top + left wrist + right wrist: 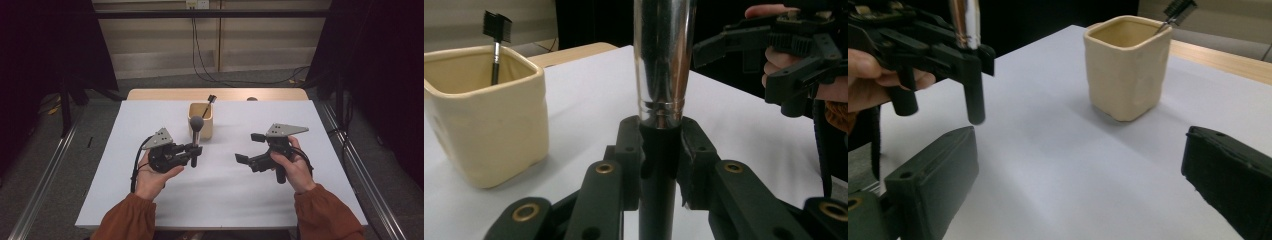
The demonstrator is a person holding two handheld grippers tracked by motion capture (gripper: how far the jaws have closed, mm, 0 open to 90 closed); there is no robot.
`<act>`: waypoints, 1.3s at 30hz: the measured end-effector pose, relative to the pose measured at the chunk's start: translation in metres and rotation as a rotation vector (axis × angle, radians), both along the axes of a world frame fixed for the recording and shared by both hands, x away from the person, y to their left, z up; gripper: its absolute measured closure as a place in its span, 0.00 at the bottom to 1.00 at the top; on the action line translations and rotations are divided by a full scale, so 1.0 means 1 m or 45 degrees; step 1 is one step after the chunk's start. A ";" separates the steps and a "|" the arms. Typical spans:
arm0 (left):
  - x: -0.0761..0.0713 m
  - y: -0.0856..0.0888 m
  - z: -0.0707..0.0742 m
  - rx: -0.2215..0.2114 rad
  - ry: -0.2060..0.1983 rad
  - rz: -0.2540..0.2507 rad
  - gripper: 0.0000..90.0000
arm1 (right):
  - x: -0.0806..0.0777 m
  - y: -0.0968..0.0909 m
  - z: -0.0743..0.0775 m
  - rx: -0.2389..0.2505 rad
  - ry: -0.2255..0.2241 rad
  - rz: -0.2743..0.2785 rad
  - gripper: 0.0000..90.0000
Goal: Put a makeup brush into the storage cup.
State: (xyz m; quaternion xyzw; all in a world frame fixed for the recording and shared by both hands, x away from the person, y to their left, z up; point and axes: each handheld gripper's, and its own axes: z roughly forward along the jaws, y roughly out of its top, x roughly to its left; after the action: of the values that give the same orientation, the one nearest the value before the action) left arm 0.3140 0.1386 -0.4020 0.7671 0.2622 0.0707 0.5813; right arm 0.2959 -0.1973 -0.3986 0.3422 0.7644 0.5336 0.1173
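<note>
1. Left hand-held gripper (194, 148) is clenched on the black handle of a makeup brush (196, 131), held upright above the tabletop (225, 190), bristles up.
2. The brush sits just in front of a cream square cup (201, 121), apart from it.
3. The cup holds a small black-headed brush (208, 104), leaning on its far rim.
4. Right hand-held gripper (250, 148) is released, jaws wide, nothing between them, well apart from the cup.

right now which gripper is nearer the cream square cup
Left. The left gripper, holding an upright makeup brush, sits just in front of the cream square cup; the right gripper, open, is farther off.
</note>
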 end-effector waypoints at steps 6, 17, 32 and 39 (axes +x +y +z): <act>0.003 0.005 0.005 -0.020 0.002 0.027 0.83 | -0.006 -0.010 -0.005 0.026 -0.007 -0.027 0.01; 0.007 0.014 0.017 -0.025 -0.028 0.071 0.83 | -0.020 -0.029 -0.010 0.052 -0.059 -0.134 0.01; 0.020 0.022 0.027 -0.014 -0.047 0.103 0.83 | -0.043 -0.059 -0.035 0.049 -0.093 -0.290 0.00; 0.025 0.024 0.033 -0.004 -0.063 0.118 0.83 | -0.058 -0.073 -0.046 0.042 -0.159 -0.383 0.00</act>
State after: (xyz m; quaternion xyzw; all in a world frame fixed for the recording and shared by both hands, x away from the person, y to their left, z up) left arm 0.3386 0.1623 -0.3694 0.7513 0.2830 0.1159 0.5848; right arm 0.2378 -0.2699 -0.4448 0.4208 0.6870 0.5427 0.2375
